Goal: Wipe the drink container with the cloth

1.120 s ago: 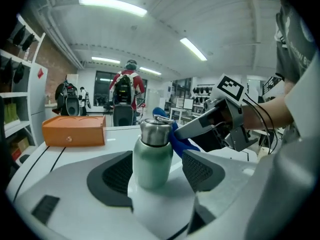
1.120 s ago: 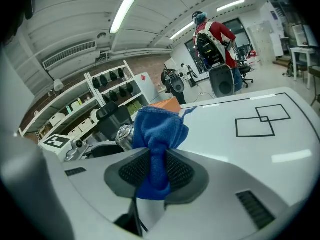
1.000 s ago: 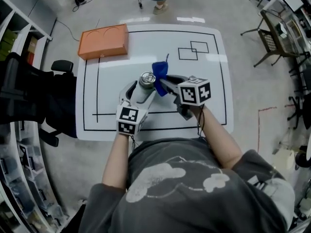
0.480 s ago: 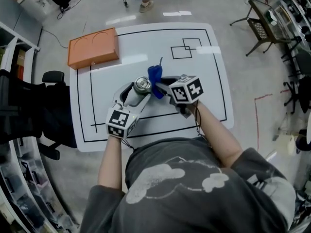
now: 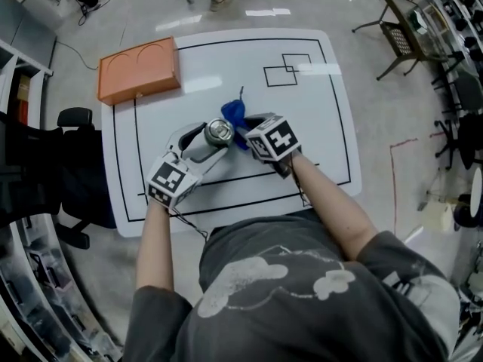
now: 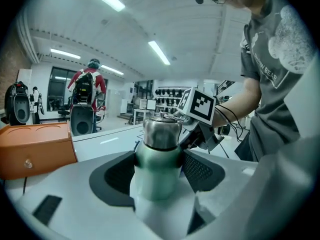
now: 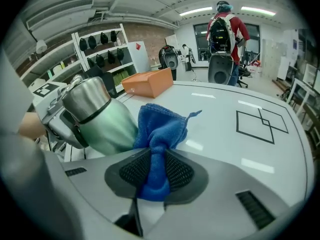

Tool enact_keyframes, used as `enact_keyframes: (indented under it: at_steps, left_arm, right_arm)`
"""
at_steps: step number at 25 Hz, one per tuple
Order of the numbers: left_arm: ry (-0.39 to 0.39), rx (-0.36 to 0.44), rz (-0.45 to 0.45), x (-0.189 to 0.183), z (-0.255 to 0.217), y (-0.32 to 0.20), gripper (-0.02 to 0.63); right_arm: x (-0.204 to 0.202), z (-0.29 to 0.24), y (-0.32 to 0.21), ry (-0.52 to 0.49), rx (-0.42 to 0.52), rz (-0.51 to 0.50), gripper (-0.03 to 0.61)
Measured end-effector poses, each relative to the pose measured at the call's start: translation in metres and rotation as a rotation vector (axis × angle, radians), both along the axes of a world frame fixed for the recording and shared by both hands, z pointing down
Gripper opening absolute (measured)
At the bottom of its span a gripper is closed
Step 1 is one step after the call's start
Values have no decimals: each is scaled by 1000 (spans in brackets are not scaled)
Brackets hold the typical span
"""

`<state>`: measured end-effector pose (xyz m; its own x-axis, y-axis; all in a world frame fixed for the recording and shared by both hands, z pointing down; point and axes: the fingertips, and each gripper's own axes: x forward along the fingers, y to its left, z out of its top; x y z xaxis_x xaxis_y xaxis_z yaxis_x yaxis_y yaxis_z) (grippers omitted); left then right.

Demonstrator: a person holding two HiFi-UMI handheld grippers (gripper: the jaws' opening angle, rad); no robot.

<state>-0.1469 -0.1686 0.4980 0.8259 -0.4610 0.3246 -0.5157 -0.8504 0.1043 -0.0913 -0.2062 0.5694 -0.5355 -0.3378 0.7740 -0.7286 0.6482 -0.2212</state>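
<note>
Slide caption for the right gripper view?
Right gripper pinches blue cloth against the green bottle held by the left gripper.

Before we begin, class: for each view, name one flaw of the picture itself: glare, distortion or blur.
Head view: light glares in streaks on the table. Left gripper view: fisheye curves the ceiling; the bottle blurs near its base. Right gripper view: corners vignetted, cloth sharp.

Your desk (image 5: 332, 127) lies open across its right half and along its far edge. One obstacle noted: the orange box (image 5: 139, 70) at the far left corner, well apart from the bottle (image 5: 219, 133).
</note>
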Motion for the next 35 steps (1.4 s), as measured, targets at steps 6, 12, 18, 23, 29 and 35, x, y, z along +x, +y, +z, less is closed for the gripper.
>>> enact_keyframes:
  at_steps: [6, 12, 18, 23, 29, 35]
  left_arm:
    - [-3, -32, -65, 2, 3, 1, 299]
    - [-11, -34, -394, -8, 2, 9, 299]
    - [56, -100, -756, -2, -6, 25, 301]
    - [-57, -103, -979, 12, 2, 15, 319]
    - [-87, -112, -1140, 7, 7, -1, 324]
    - [-108, -99, -1083, 7, 8, -1, 304]
  right_arm:
    - [9, -7, 4, -55, -16, 23, 87]
    - [35, -26, 14, -165, -17, 0, 89]
    - [52, -60, 11, -272, 21, -52, 89]
    - [54, -87, 7, -332, 58, -159, 89]
    - [61, -96, 9, -355, 70, -199, 89]
    - [60, -88, 6, -342, 59, -230, 89]
